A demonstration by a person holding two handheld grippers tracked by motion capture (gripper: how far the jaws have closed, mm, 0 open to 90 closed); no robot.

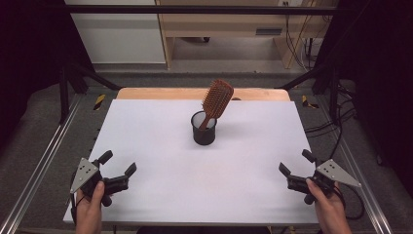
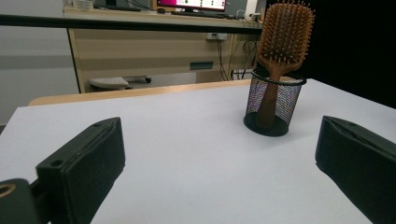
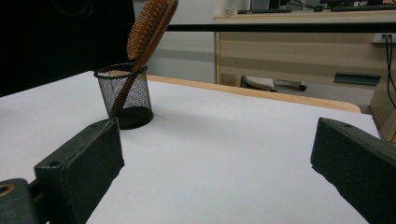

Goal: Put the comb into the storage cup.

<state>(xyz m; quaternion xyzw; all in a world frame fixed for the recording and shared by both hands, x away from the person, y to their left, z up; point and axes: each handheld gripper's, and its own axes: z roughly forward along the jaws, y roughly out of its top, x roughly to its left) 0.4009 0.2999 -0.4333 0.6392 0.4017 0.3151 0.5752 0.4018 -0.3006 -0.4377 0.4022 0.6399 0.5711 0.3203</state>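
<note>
- The left hand-held gripper (image 1: 118, 163) is held by a hand (image 1: 90, 209) at the near left corner of the white tabletop (image 1: 160, 146), its black jaws spread wide with nothing between them.
- The right hand-held gripper (image 1: 296, 163) is held at the near right corner, jaws likewise spread and empty.
- Well beyond both, towards the far middle, a black wire-mesh cylindrical cup (image 1: 204, 128) is seen standing upright.
- A brown wooden paddle hairbrush (image 1: 217, 99) is set handle-down in that cup, its head tilted up and to the right.

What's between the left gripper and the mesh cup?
Nothing: bare white table between the left gripper and the mesh cup, clear in the high view.
</note>
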